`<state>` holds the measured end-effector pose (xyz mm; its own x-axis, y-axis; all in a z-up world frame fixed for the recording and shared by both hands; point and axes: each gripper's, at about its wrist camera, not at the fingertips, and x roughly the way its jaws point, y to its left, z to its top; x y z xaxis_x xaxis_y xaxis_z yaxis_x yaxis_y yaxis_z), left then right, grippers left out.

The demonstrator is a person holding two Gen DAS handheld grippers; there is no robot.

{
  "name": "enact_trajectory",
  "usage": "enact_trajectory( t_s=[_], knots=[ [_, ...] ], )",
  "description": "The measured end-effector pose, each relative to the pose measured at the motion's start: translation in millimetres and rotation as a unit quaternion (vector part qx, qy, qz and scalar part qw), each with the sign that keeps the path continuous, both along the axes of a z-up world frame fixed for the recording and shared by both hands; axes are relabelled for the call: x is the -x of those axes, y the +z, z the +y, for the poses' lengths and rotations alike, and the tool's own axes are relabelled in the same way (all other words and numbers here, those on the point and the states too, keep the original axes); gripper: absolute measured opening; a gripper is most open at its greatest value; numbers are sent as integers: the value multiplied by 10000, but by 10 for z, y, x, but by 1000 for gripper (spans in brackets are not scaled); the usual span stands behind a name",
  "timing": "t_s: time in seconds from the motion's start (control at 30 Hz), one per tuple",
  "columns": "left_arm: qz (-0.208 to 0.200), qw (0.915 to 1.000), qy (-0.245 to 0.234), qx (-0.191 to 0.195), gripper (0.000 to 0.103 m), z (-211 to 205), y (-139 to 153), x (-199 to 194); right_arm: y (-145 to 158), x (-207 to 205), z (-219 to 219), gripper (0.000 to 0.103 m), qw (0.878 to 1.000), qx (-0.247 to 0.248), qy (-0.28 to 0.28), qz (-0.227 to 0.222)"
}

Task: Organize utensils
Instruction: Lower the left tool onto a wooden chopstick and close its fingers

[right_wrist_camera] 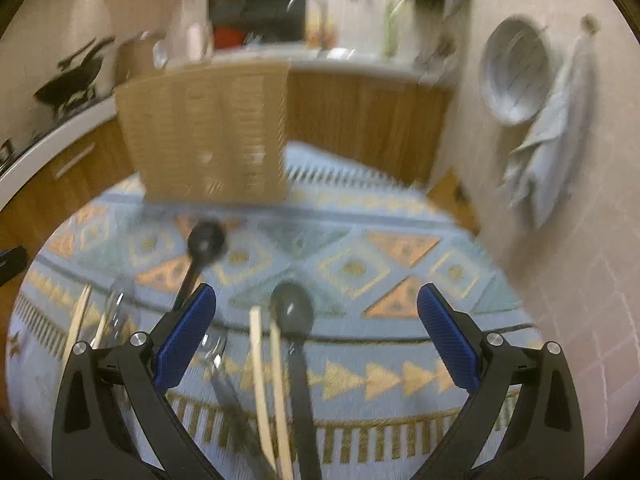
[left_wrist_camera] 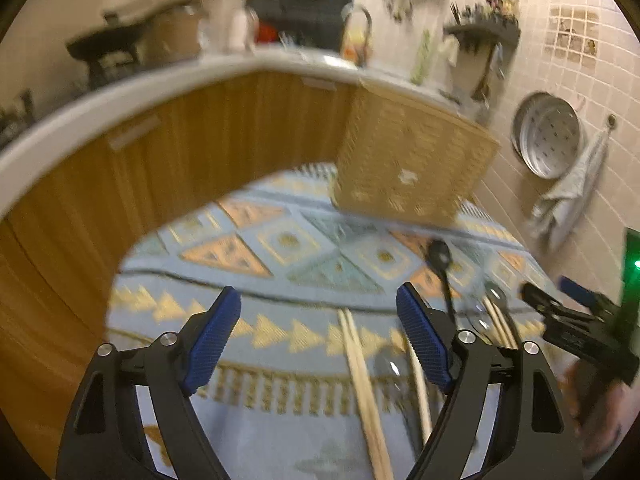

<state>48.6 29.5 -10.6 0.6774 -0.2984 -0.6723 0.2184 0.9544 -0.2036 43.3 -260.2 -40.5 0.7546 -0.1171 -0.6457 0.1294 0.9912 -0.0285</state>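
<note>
Utensils lie on a blue patterned cloth. In the left wrist view I see wooden chopsticks, a black spoon and a metal spoon. My left gripper is open and empty above the cloth, left of the utensils. In the right wrist view a grey spoon, a pair of chopsticks, a black spoon and a metal utensil lie below my open, empty right gripper. A woven wicker holder stands at the far side of the cloth; it also shows in the right wrist view.
Wooden cabinets under a white counter curve behind the cloth. A tiled wall with a hanging basin and towel is on the right. My right gripper shows at the right edge of the left wrist view.
</note>
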Motion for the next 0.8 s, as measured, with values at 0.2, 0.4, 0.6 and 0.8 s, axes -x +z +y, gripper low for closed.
enact_trajectory(
  t_s=[0.2,0.4,0.6,0.8],
  knots=[
    [880,9946,-540,78,58,-208,-259,-107,-12,-75,-6,96,9987,-77,377,328],
    [1330,9874,-808,-290,47,-414,-467,-118,-44,-231,-12,88,9923,-282,771,926],
    [1489,9841,-869,-438,40,-460,-494,-158,-111,-367,119,80,9844,-302,1146,1297],
    [1508,9816,-865,-786,40,-598,-508,-303,-118,-624,212,70,9773,-323,1284,1653]
  ],
)
